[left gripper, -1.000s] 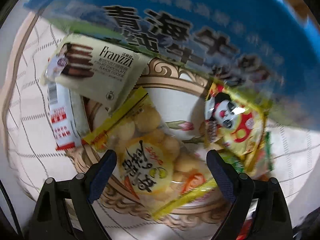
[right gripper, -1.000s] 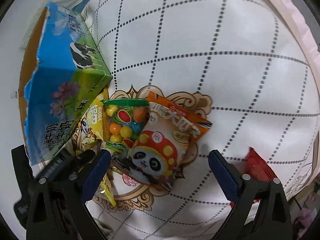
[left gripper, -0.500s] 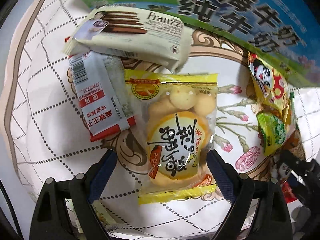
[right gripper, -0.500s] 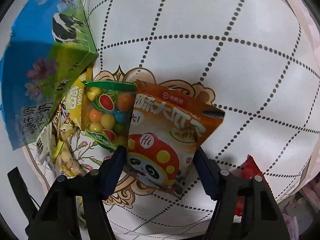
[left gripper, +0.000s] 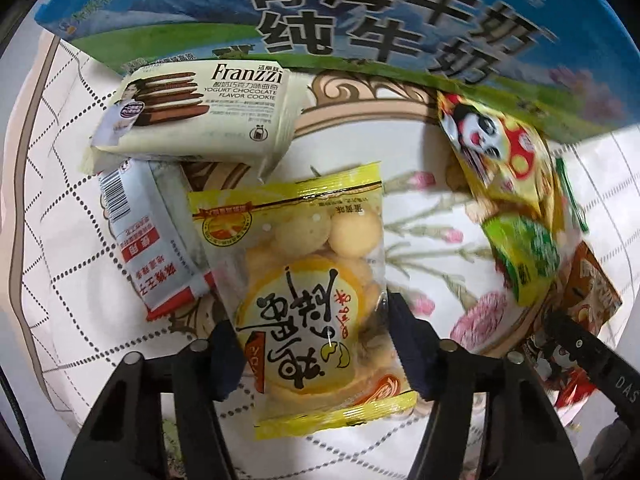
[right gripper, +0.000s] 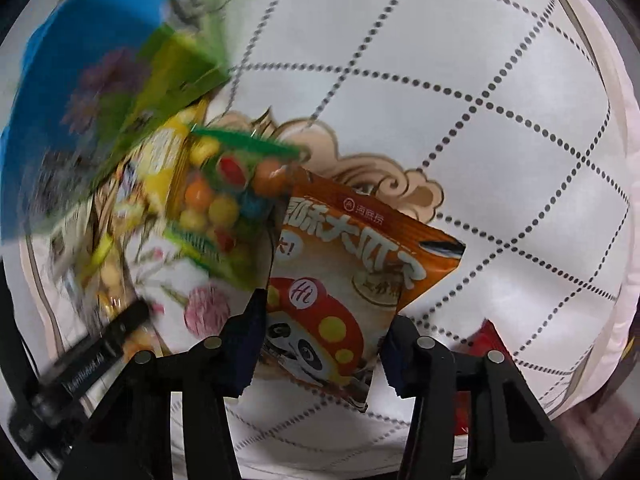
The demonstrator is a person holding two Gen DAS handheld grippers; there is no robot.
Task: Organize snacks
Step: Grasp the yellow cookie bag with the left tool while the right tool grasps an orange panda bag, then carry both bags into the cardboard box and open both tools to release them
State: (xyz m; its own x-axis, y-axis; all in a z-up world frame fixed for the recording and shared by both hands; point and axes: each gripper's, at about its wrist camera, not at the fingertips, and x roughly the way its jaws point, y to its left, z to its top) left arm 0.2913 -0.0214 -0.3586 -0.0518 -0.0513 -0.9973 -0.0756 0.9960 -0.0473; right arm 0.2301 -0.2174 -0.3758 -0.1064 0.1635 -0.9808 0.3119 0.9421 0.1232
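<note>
In the left wrist view my left gripper [left gripper: 316, 356] is shut on a yellow bag of round egg biscuits [left gripper: 312, 280]. A white Franzzi cookie pack [left gripper: 196, 112] and a red-and-white sachet [left gripper: 148, 240] lie to its left. In the right wrist view my right gripper [right gripper: 324, 352] is shut on an orange panda snack bag [right gripper: 344, 288]. A green candy bag [right gripper: 224, 208] and a yellow panda bag [right gripper: 152, 168] lie to its left, blurred. The blue milk carton box [left gripper: 360, 12] stands behind the snacks.
The snacks lie on a white quilted cloth with dotted diamonds [right gripper: 460, 100] and a floral medallion [left gripper: 420, 208]. A red packet [right gripper: 484, 340] lies behind my right finger. The other gripper's black body shows in the right wrist view [right gripper: 80, 364].
Both grippers have closed in: the left onto the egg biscuit bag, the right onto the orange panda bag. The right view has swung and blurred on its left side.
</note>
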